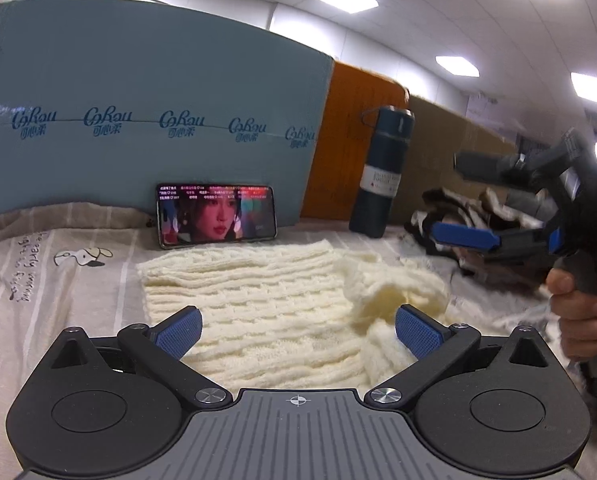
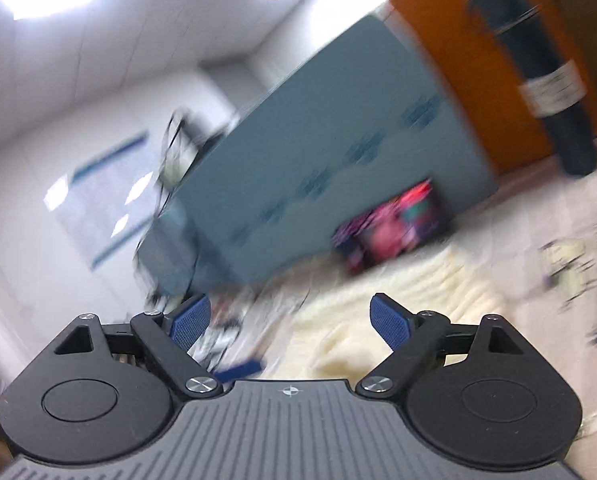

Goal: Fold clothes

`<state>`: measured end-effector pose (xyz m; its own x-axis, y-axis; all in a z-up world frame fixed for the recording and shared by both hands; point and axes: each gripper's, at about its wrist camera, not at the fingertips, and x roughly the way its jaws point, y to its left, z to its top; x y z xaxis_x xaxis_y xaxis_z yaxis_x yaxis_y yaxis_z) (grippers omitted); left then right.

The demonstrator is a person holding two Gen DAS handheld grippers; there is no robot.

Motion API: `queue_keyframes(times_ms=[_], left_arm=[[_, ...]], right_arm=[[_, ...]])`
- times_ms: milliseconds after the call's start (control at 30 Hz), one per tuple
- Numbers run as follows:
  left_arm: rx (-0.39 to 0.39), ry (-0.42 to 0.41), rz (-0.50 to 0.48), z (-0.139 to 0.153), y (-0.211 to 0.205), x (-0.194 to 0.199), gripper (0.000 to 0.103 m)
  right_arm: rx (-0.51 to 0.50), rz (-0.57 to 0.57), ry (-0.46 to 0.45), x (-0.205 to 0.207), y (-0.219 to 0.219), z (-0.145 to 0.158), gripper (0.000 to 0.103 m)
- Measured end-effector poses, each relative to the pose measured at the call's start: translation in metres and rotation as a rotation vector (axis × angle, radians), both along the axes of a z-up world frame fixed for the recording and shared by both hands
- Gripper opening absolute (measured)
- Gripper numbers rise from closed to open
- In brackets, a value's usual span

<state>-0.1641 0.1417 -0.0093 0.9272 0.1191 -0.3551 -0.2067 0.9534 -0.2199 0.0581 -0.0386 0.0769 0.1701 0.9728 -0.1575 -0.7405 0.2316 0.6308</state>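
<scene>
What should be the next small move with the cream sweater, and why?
Probably bring the open right gripper down to the rumpled end of the cream sweater and pinch it. That end lies bunched, the rest lies flat, and both grippers hold nothing.

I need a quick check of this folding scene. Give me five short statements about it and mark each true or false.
1. The cream knit sweater lies on the striped bedsheet. True.
2. The left gripper is shut on the sweater. False: its jaws stand open, with nothing pinched between them.
3. The phone lies flat with a dark screen. False: it stands on its long edge against the blue board, with its screen lit.
4. The dark bottle stands upright beyond the sweater. True.
5. The right gripper holds a sleeve. False: its jaws are open and hold nothing.
</scene>
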Motion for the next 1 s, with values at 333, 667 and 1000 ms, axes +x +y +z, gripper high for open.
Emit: queue_keyframes(times_ms=[333,667,1000], left_arm=[[-0.172,0.085,-0.091,0.01,0.022,0.046,0.088],[-0.171,0.115,-0.139,-0.004,0.028,0.062,0.004],[0.056,0.26,-0.026,-0.011,0.029,0.064,0.009]], right_arm=[[-0.016,-0.148,0.104,0.033,-0.025,-0.022,0.086],[-0.058,-0.066,0.145,0.032,-0.014,-0.033,0.086],[-0.047,0.098,0.185,0.029,-0.002,-0.038,0.086]])
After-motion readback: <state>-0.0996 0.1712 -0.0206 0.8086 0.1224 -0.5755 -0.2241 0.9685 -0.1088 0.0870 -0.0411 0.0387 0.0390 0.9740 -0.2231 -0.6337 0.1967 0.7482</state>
